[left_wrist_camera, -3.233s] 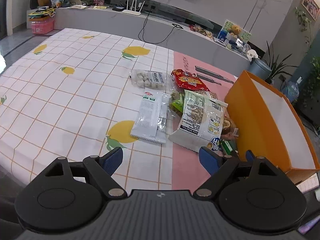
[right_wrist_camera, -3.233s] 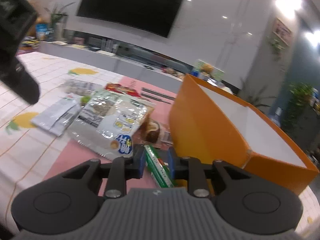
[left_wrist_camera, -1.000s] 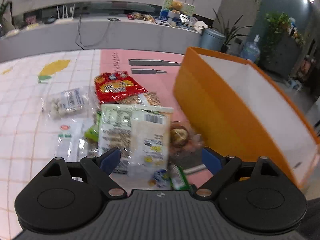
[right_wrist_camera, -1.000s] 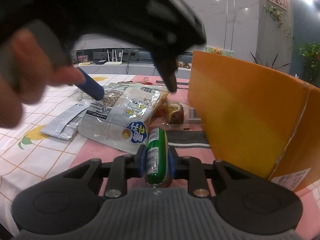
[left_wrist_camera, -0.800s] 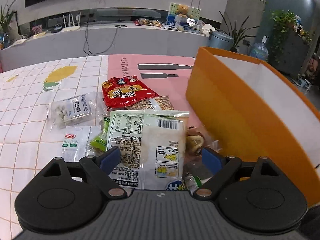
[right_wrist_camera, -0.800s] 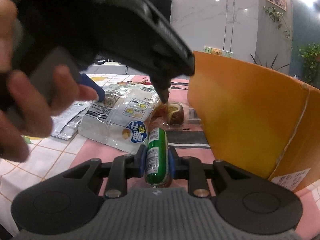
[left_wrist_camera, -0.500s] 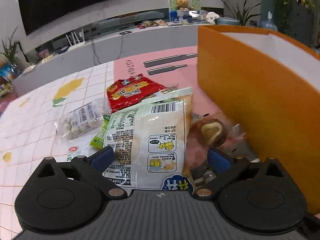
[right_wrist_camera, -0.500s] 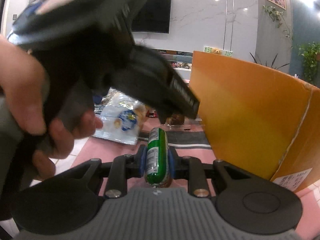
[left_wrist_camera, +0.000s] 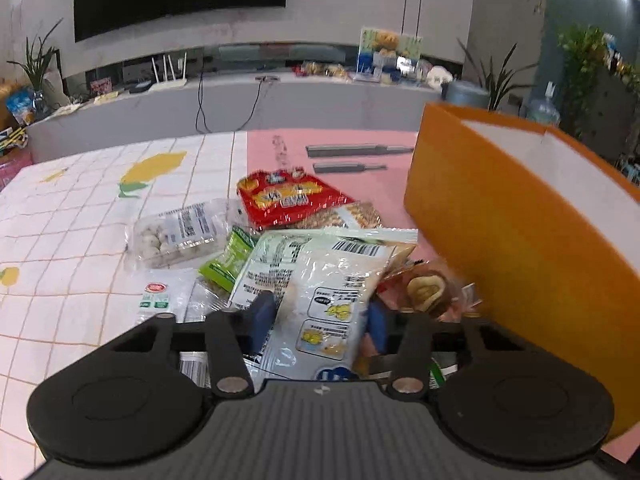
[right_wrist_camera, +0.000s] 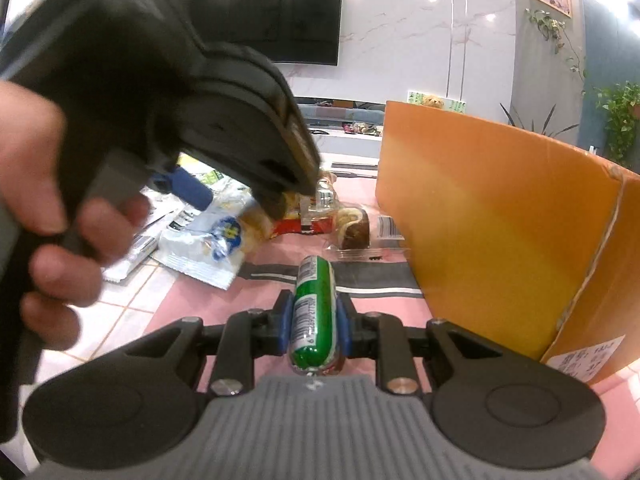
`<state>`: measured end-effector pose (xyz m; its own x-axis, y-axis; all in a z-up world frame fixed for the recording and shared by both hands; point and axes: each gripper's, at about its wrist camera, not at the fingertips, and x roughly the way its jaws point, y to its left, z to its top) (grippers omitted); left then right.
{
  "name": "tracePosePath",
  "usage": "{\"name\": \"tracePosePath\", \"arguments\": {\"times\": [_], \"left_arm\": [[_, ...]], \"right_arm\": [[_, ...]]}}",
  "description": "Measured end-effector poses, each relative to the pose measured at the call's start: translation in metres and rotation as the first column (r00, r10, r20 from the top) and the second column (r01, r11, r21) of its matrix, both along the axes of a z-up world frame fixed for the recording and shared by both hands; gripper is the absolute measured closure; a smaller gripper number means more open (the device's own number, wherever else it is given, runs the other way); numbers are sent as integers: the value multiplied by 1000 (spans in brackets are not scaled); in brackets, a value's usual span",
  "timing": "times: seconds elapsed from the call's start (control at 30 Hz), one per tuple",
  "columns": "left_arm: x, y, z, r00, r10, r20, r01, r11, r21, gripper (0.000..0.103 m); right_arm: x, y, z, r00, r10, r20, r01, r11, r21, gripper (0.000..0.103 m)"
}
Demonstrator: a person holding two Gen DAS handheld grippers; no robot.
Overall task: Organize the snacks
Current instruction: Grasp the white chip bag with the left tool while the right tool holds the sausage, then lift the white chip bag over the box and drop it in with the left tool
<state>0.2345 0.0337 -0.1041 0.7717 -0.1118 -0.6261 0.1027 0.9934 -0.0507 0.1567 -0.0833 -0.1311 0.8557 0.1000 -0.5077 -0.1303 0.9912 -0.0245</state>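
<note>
The left claw has just been closing on the white snack bag, whose lower end is pinched between the blue pads. The green sausage is clamped in the tightly closed right claw. The orange box stands at 3 o'clock, its wall edge close beside both; open bench is seen toward 10 o'clock.

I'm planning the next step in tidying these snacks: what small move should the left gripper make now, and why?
Probably finish closing the left gripper on the big white snack bag, then lift it toward the orange box. Its jaws have just been closing with the bag's end between them, though a firm pinch isn't clear. The right gripper already holds the green sausage.
</note>
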Motion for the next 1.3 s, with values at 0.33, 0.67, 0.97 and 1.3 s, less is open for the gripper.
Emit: {"name": "tracePosePath", "arguments": {"times": [0.33,0.67,0.97,1.3], "left_arm": [[-45,32,37,987,86,137,-60,981,-185,61],[-83,46,98,958,117,260,-45,963,-267,61],[-101,37,151,935,80,344,22,959,-282,61],[-85,-17,157,934,-32,355,142,947,-287,61]], "right_arm": [[-17,2,16,995,16,102,-12,999,-38,82],[-28,-17,55,982,0,189,-26,990,136,82],[-42,-58,103,940,-17,340,-96,945,313,82],[-29,-179,170,945,-118,306,-35,891,452,82]]}}
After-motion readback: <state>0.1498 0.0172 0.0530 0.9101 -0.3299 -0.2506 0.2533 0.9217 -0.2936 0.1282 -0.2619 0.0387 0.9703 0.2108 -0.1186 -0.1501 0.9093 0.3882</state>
